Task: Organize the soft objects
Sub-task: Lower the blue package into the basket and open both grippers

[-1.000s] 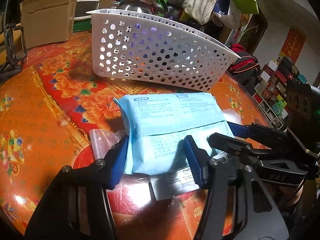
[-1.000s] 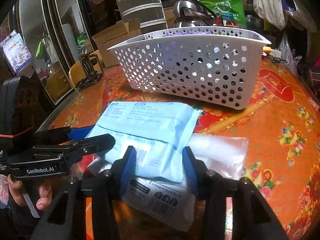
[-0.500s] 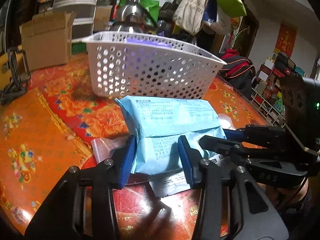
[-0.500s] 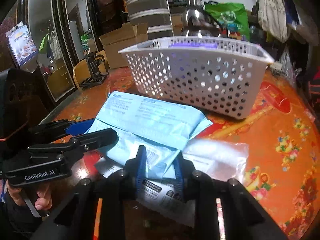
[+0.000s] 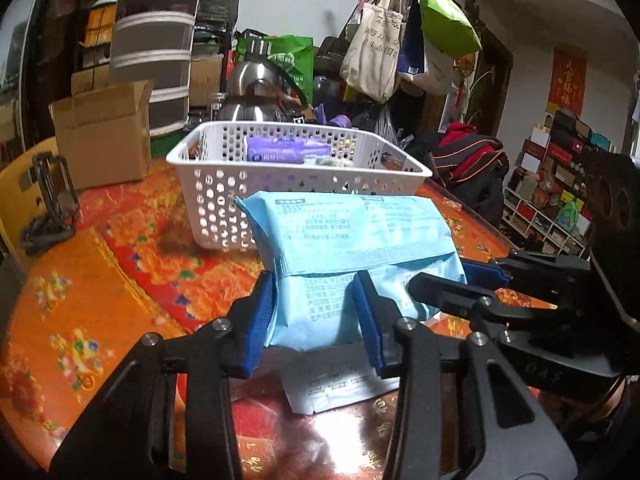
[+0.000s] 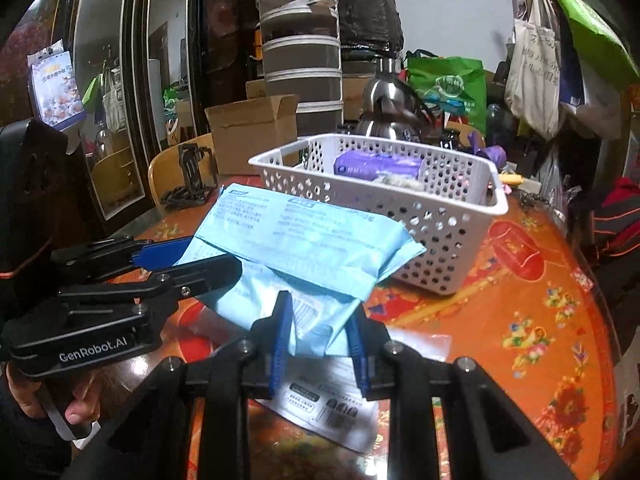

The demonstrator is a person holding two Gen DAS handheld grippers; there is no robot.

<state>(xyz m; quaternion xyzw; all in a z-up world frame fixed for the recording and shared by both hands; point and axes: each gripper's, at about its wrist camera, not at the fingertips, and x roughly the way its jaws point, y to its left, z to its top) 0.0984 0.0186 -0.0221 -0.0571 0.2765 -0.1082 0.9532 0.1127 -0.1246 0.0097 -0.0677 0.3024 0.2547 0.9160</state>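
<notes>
A light blue soft pack (image 5: 344,240) with printed text is held off the table by both grippers. My left gripper (image 5: 316,312) is shut on its near left end. My right gripper (image 6: 318,332) is shut on its other end, and the pack also shows in the right wrist view (image 6: 296,248). The white perforated basket (image 5: 208,200) stands just behind the pack and holds a purple pack (image 5: 280,148); it also shows in the right wrist view (image 6: 452,216). A white flat packet (image 5: 336,384) lies on the table under the blue pack.
The round table has a red and orange floral cover (image 5: 80,300). A cardboard box (image 5: 100,136) and a black stand (image 5: 52,196) sit at the far left. A steel kettle (image 5: 260,92) stands behind the basket. A clear plastic bag (image 6: 416,344) lies on the table.
Both grippers closed on the blue pack and lifted it off the table, up toward the basket rim. The basket's inside has come into view.
</notes>
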